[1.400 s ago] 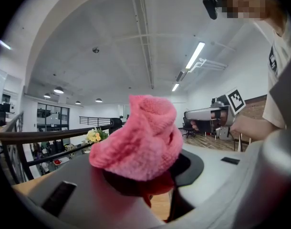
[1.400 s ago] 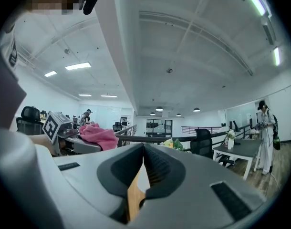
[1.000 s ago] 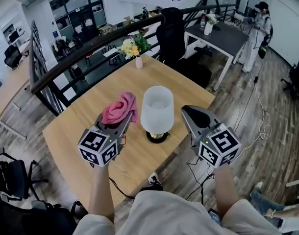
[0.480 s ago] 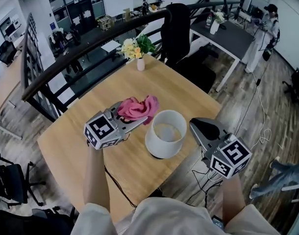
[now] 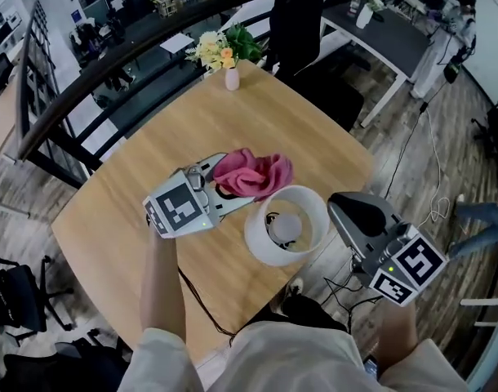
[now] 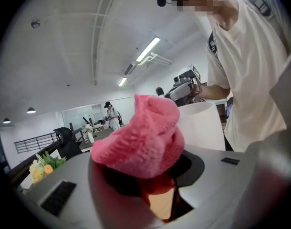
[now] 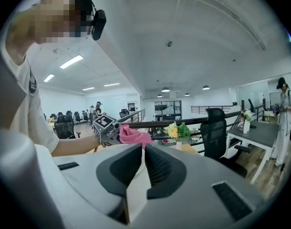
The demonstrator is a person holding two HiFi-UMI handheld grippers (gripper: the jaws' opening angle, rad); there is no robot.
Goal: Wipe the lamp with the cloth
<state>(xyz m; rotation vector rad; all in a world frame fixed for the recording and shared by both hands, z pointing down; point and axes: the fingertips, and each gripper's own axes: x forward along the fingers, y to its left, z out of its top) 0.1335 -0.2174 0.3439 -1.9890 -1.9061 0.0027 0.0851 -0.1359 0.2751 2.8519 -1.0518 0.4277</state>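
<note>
The lamp (image 5: 261, 237) stands on the wooden table (image 5: 143, 145); I look down into its white shade and see the bulb. My left gripper (image 5: 237, 193) is shut on a bunched pink cloth (image 5: 253, 174), which sits at the shade's far left rim. From the left gripper view the cloth (image 6: 145, 137) fills the space over the left gripper (image 6: 152, 175), with the shade (image 6: 202, 125) just behind it. My right gripper (image 5: 337, 204) hangs beside the shade's right edge. The right gripper (image 7: 144, 151) is shut with nothing held. It sees the cloth (image 7: 133, 135) ahead.
A small vase of flowers (image 5: 224, 55) stands at the table's far corner. A dark railing (image 5: 110, 80) runs behind the table. A black chair (image 5: 302, 15) and a dark desk (image 5: 396, 39) are beyond it, and a person (image 5: 460, 23) stands far right. Cables (image 5: 433, 215) lie on the floor.
The left gripper has rolled and carried the cloth right, up to the shade's rim. The right gripper shifted right and nearer. The head view now looks down into the shade.
</note>
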